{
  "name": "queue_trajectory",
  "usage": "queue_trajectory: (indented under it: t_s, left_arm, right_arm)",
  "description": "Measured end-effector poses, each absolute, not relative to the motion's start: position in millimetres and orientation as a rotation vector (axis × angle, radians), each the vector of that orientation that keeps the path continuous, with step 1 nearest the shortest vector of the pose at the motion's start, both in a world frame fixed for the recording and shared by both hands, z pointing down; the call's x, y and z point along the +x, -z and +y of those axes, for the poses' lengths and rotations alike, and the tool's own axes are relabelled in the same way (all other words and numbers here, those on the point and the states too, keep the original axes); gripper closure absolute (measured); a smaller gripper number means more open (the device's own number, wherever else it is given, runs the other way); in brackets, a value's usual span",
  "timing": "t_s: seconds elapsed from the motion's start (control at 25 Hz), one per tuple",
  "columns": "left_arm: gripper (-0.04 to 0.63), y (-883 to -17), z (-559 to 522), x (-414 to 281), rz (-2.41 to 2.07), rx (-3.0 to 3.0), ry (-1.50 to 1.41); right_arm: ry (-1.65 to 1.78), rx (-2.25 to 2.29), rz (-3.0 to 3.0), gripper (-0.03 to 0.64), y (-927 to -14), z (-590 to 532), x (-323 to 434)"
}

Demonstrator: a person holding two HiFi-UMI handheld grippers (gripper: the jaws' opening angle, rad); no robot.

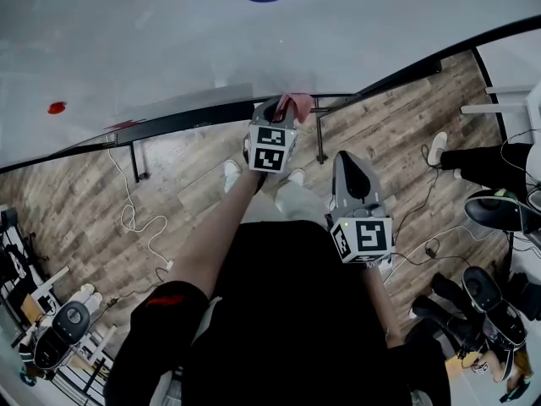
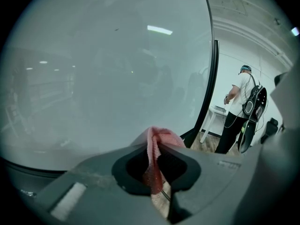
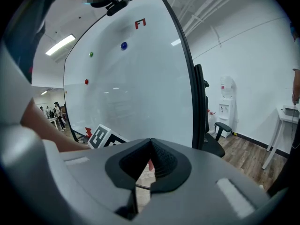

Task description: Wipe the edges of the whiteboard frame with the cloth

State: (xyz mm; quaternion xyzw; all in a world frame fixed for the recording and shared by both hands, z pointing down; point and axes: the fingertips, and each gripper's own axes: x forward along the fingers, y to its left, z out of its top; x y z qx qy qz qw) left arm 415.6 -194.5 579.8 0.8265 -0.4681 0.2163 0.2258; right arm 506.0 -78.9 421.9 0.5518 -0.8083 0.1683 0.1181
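Upper centre, head view: left hand-held gripper (image 1: 277, 112) clamped on pink knitted cloth (image 1: 296, 104), at bottom rail of black whiteboard frame (image 1: 186, 123); right hand-held gripper (image 1: 353, 172) closed, empty. Likely step: edge wipe. Next: slide cloth along rail.

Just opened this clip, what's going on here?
A person stands at a whiteboard with a gripper in each hand. The left claw is shut on a pink cloth, held by the black frame along the board's bottom edge; whether the cloth touches it is unclear. The right claw is shut with nothing in it, hanging lower, over the floor.
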Motion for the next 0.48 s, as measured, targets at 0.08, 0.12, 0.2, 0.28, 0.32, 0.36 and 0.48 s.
queue_trajectory:
  t_s: [0.08, 0.12, 0.2, 0.28, 0.32, 0.36, 0.48]
  left_arm:
    - [0.572, -577.3, -193.8, 410.2, -1.292, 2.28, -0.597]
    - [0.571, -576.6, -194.1, 407.8, -1.292, 2.28, -0.597]
    - [0.572, -575.7, -194.9, 403.1, -1.29, 2.28, -0.593]
    - [0.571, -574.8, -194.9, 398.1, -1.288, 2.283, -0.592]
    - [0.571, -574.5, -194.4, 395.7, -1.287, 2.284, -0.592]
    - [0.571, -574.5, -193.5, 393.4, -1.286, 2.284, -0.593]
    - [0.571, -577.2, -191.8, 386.1, -1.284, 2.275, -0.59]
  right_arm:
    - [-0.49, 1.61, -2.368, 0.615, -419.8, -78.4, 500.7]
    - [-0.489, 1.61, -2.368, 0.615, -419.0, -79.0, 498.2]
    - [-0.489, 1.61, -2.367, 0.615, -418.2, -80.4, 492.5]
    - [-0.488, 1.612, -2.366, 0.615, -417.6, -80.8, 485.6]
    - [-0.487, 1.612, -2.366, 0.615, -417.1, -80.4, 482.1]
    - [-0.485, 1.61, -2.367, 0.615, -416.8, -79.7, 478.9]
    - [-0.476, 1.6, -2.366, 0.615, -418.1, -79.2, 470.4]
